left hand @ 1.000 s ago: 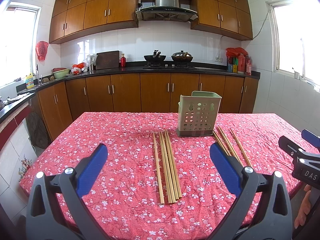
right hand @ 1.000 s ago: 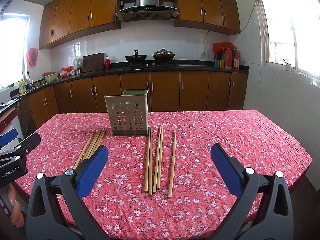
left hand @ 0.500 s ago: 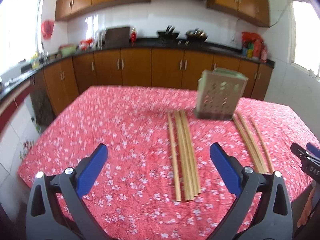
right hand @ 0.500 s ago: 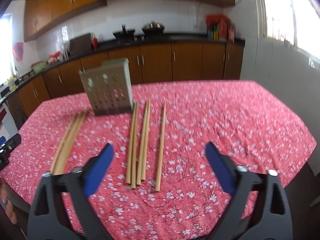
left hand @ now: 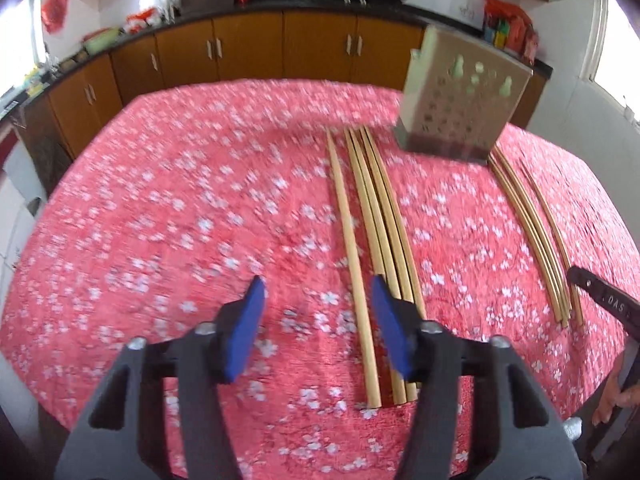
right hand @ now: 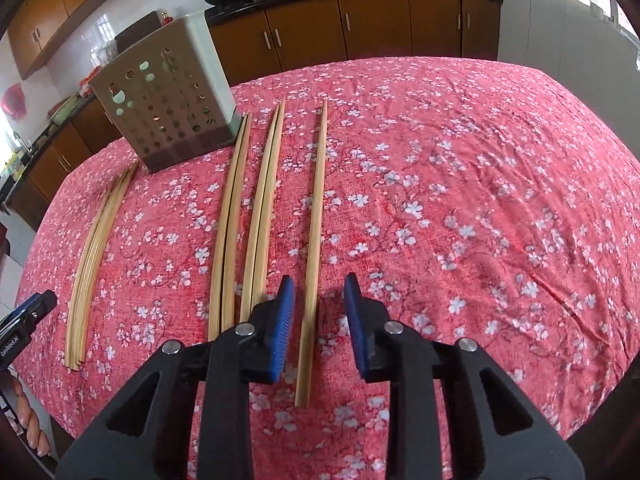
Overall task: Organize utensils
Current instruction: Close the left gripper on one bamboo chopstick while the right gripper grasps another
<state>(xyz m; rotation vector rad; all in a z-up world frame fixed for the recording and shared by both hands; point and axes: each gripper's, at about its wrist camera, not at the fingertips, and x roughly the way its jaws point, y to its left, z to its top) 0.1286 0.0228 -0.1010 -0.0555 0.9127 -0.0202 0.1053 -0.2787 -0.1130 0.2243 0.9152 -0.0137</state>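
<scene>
Wooden chopsticks lie in two groups on the red flowered tablecloth (left hand: 200,208) in front of a perforated grey utensil holder (left hand: 460,100), which also shows in the right wrist view (right hand: 168,104). My left gripper (left hand: 316,328) is partly open and low over the cloth; its right pad is next to the leftmost chopstick (left hand: 352,264) of the left group. My right gripper (right hand: 318,324) is partly open, and its blue pads straddle the single rightmost chopstick (right hand: 314,240) near its close end without touching it. Nothing is held.
More chopsticks (right hand: 240,220) lie left of the straddled one, and a further bundle (right hand: 96,256) lies far left. Brown kitchen cabinets (left hand: 248,48) and a black counter stand beyond the table. The table's near edge is just under both grippers.
Both grippers have dropped down and forward toward the chopsticks. Both jaws have narrowed from wide open to a small gap. The right one now straddles one chopstick.
</scene>
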